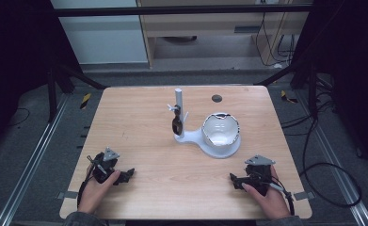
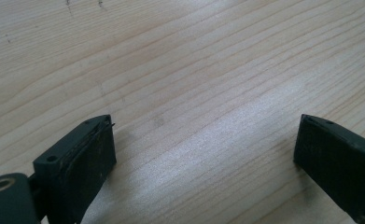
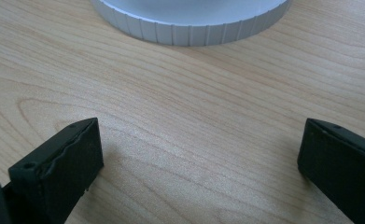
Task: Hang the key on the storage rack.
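Observation:
A white stand (image 1: 205,143) sits right of the table's middle, with an upright white post (image 1: 179,107) and a round base. A white bowl (image 1: 220,129) with a dark rim rests on that base. A small dark object (image 1: 176,125) hangs from a peg on the post. My left gripper (image 1: 128,174) lies near the front left, held by a hand, open over bare wood (image 2: 203,126). My right gripper (image 1: 234,179) lies near the front right, open, its jaws wide apart (image 3: 201,154). The stand's ribbed white base edge (image 3: 189,28) lies ahead of it.
The wooden table (image 1: 144,122) has a round dark grommet (image 1: 216,98) near its far edge. Black cables (image 1: 327,169) trail on the floor to the right. Metal rails run along both sides of the table.

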Demonstrator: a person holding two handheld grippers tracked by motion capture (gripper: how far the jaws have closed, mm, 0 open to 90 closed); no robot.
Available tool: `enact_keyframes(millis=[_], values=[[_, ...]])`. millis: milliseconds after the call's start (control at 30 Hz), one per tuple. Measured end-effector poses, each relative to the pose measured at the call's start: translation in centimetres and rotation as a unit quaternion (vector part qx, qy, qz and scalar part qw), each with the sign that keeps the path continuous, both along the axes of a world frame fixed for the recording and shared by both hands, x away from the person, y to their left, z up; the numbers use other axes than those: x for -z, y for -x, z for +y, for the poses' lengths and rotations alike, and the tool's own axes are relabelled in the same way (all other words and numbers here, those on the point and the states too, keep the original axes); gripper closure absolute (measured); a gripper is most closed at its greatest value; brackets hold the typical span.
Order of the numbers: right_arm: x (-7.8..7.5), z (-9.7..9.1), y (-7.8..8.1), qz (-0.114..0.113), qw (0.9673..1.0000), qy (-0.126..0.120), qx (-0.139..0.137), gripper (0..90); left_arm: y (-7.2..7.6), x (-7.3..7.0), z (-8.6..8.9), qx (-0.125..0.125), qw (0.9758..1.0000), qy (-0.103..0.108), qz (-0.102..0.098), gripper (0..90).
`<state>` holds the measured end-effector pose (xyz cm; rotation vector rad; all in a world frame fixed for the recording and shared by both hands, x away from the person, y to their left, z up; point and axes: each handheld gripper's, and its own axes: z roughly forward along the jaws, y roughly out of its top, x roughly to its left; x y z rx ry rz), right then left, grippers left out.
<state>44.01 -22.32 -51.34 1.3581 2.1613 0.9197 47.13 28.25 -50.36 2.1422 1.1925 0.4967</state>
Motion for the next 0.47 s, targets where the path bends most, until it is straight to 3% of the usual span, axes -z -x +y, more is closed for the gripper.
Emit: enact_keyframes(millis=[233, 467], values=[[0.00, 0.01, 0.01, 0.001, 1.0000, -0.001, 0.001, 0.4, 0.15, 0.48, 0.24, 0.004, 0.9997, 0.012, -0.019, 1.0], [0.00, 0.04, 0.01, 0.001, 1.0000, -0.002, 0.001, 0.3, 0.15, 0.49, 0.23, 0.004, 0.9997, 0.012, -0.020, 1.0]])
